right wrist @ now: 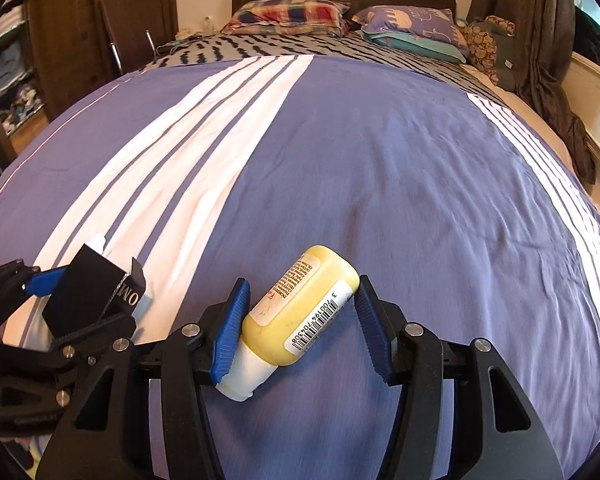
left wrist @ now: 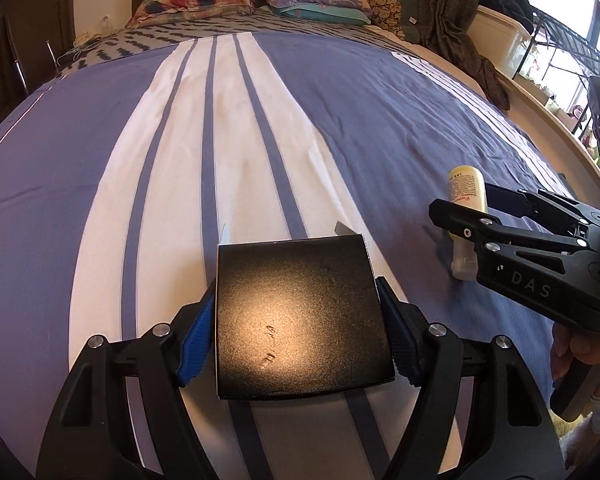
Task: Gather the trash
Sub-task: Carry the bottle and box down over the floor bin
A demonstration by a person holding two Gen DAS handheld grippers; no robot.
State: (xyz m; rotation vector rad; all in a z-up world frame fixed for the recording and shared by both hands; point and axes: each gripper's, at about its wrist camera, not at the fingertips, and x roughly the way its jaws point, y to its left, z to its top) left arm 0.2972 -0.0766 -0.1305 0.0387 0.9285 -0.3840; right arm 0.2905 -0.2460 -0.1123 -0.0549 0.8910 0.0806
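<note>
Two pieces of trash are already in hand: the left gripper (left wrist: pixel 300 320) is clenched on a black box (left wrist: pixel 302 316) at lower centre of its view, and the right gripper (right wrist: pixel 300 328) clamps a yellow bottle (right wrist: pixel 300 308) lying askew between its blue pads (right wrist: pixel 230 336). Both hang over the striped bedspread (right wrist: pixel 380 160), which looks otherwise cleared. No bin is in view, so dropping them off seems to remain.

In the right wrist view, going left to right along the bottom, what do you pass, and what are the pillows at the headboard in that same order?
Bottom: left gripper holding a black box → yellow bottle in the right gripper. Headboard: plaid pillow → purple pillow → brown patterned cushion.
</note>
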